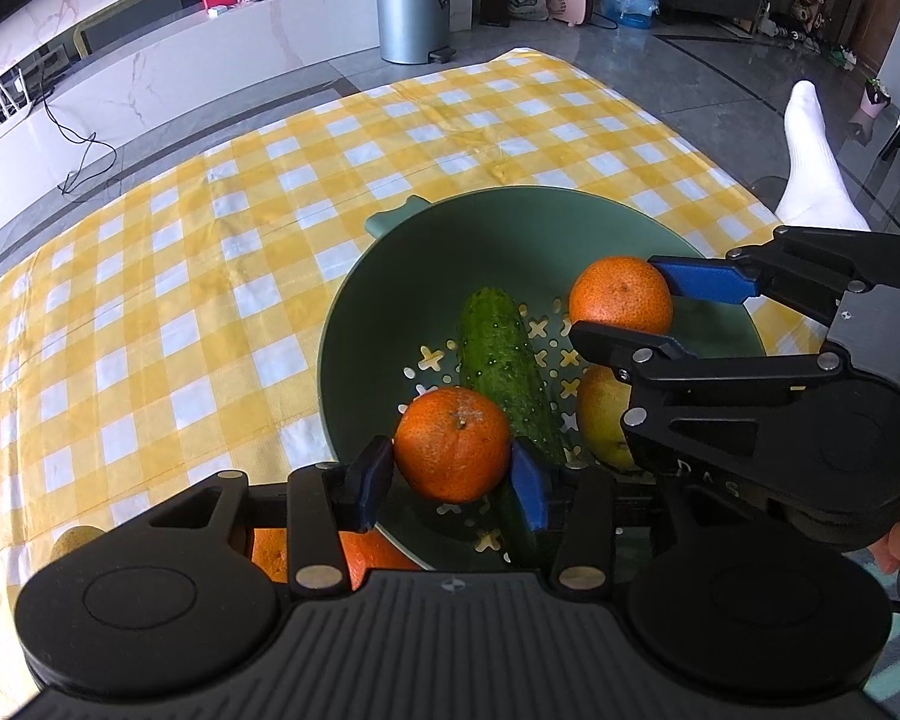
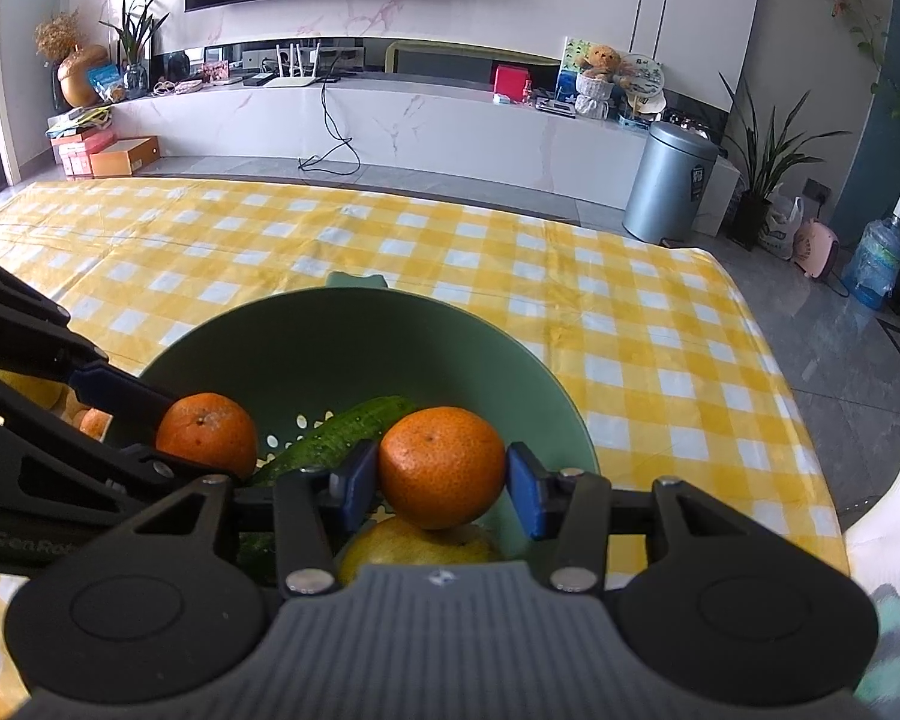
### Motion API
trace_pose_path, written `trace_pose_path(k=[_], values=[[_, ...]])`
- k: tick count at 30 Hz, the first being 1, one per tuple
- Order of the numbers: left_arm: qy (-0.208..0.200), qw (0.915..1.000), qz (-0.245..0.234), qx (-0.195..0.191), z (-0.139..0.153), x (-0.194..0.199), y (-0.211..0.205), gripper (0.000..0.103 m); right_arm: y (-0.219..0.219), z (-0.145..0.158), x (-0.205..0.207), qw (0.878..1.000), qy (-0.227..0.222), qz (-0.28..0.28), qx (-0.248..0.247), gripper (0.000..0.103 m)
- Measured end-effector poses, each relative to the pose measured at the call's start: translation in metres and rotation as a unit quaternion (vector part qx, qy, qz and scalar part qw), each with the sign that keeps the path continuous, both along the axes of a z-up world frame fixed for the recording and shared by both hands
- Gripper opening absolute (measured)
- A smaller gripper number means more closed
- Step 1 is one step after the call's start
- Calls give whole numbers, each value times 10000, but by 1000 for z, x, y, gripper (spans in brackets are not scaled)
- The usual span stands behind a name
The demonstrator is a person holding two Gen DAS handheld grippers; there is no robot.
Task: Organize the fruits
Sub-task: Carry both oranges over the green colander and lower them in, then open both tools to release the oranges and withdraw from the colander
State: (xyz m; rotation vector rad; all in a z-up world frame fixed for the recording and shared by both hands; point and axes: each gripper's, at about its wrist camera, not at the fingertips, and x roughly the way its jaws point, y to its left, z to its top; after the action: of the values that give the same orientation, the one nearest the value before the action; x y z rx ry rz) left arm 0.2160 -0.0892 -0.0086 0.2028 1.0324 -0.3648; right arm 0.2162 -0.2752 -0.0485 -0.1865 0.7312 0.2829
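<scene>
Gripping one tangerine (image 1: 453,444) between blue pads, left gripper (image 1: 453,465) holds it above near rim of green colander (image 1: 390,312). Right gripper (image 2: 442,471) clamps second tangerine (image 2: 441,467) over colander's right side (pads pressed on both flanks). Inside colander: cucumber (image 1: 504,360) lying across perforated bottom, yellow-green fruit (image 2: 417,543), kind unclear, directly under right gripper's tangerine. Colander sits on yellow checked tablecloth (image 1: 210,276). More orange fruit (image 1: 270,552) on cloth beneath left gripper.

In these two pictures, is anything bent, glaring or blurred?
Left wrist view: fisheye curves the checked cloth, window glare on the grey floor; the held orange is sharp. Right wrist view: the cabinet bows, its orange is sharp.
</scene>
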Motion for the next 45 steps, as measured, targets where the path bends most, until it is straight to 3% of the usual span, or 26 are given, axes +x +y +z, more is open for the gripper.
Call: trace_pose_path(k=[6, 10, 17, 22, 25, 31, 39, 45], values=[[-123, 9999, 32, -96, 8, -6, 4, 57, -1, 1, -4, 10000, -75, 23, 37, 46], [-245, 9994, 81, -241, 18, -10, 10, 65, -4, 10, -10, 9991, -414, -57, 94, 61], [-500, 9974, 254, -458, 39, -24, 23, 65, -6, 16, -21, 9974, -647, -27, 315, 62], [-654, 9970, 207, -346, 51, -43, 31, 65, -4, 20, -38, 9953, -835, 2, 484, 68], [-694, 9970, 274, -222, 55, -57, 37, 65, -6, 22, -48, 9929, -839, -76, 838, 74], [-758, 9951, 442, -450, 64, -86, 63, 65, -3, 24, -66, 9849, -702, -185, 1569, 74], [-922, 9905, 807, -617, 73, -121, 109, 65, 15, 23, -95, 9782, -696, -175, 1948, 75], [-939, 9847, 1171, -882, 63, -130, 140, 65, 33, 23, -118, 9777, -864, -59, 1912, 75]])
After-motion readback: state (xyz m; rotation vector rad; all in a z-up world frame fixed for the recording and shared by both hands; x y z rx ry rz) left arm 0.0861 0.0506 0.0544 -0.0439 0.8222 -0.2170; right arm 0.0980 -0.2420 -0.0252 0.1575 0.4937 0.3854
